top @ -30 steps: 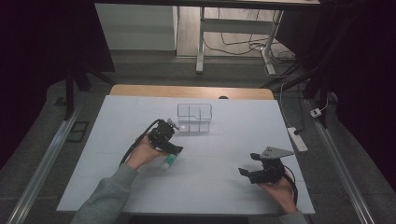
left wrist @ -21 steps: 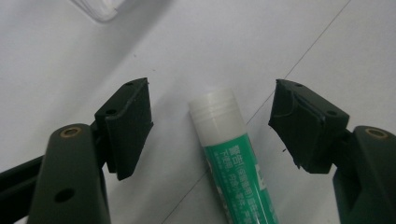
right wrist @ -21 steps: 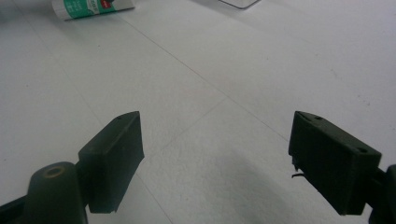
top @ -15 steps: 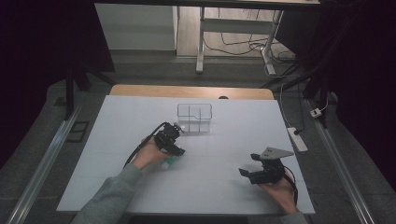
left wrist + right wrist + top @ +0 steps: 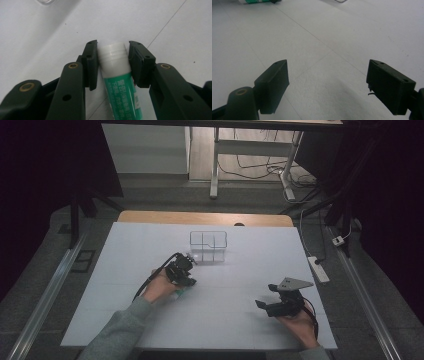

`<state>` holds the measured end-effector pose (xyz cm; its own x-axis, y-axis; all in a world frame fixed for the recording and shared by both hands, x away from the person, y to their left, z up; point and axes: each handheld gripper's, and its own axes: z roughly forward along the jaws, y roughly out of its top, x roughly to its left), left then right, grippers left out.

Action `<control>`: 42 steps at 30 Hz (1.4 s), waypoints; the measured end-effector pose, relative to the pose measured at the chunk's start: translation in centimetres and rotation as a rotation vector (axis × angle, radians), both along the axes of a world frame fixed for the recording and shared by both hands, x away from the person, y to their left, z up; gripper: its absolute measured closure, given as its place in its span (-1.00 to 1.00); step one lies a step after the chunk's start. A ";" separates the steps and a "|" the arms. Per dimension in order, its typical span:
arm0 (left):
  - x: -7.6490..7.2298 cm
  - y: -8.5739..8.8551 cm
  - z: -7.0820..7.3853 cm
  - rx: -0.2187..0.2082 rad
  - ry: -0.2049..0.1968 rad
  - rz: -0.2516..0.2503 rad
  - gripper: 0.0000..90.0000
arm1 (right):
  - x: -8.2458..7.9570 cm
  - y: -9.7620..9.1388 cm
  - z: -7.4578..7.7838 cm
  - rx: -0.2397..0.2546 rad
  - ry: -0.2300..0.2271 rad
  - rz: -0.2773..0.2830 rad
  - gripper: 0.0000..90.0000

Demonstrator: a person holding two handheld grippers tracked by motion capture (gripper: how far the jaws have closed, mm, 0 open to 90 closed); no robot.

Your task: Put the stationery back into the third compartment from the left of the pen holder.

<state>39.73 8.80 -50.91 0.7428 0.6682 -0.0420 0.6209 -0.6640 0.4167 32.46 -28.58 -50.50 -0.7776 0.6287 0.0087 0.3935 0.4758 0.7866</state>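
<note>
Closing in over the last second, the left tongs [image 5: 113, 50] have narrowed their jaws around the glue stick [image 5: 117, 75], which lay free between wider jaws a second ago. Now both pads sit against the white cap end, one on each side, so the grip looks made or very nearly so. The stick lies flat on the white table [image 5: 240, 325], under the left hand [image 5: 160, 289], a little toward the person from the clear box [image 5: 208, 245]. My reading is that the pick-up is about to begin, with the box the likely place for it.

That stick is a smooth plastic cylinder: a white ribbed cap and a green printed label down the body. Round and slick, it could roll or twist between flat pads if squeezed off-centre. Each pad is a matte black block on a hinged black arm with brass-coloured pivots.

Further out, the box is thin transparent plastic, divided into compartments. A matte white sheet with faint seams covers the table. At the near right the right tongs [image 5: 274, 304] rest wide open, holding nothing.
</note>
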 end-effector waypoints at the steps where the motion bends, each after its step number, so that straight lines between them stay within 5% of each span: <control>1: 0.0 0.2 0.2 -0.012 -0.004 0.001 0.35 | 0.0 0.0 0.1 0.001 -0.002 0.002 -0.61; 6: -0.2 1.5 1.7 -0.097 -0.037 0.011 0.41 | -0.1 -0.2 0.2 0.002 -0.008 -0.003 -0.61; 21: -0.8 5.0 4.7 -0.259 -0.082 0.023 0.43 | -0.2 -0.1 0.3 -0.001 -0.017 -0.005 -0.60; 42: -1.5 7.4 6.8 -0.394 -0.159 0.032 0.42 | -0.1 -0.1 0.2 -0.007 -0.018 -0.004 -0.60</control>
<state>38.18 16.23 -44.13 0.7396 0.6470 -0.1854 0.5463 -0.4162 0.7268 32.33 -28.65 -50.28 -0.7750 0.6319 -0.0100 0.3809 0.4798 0.7904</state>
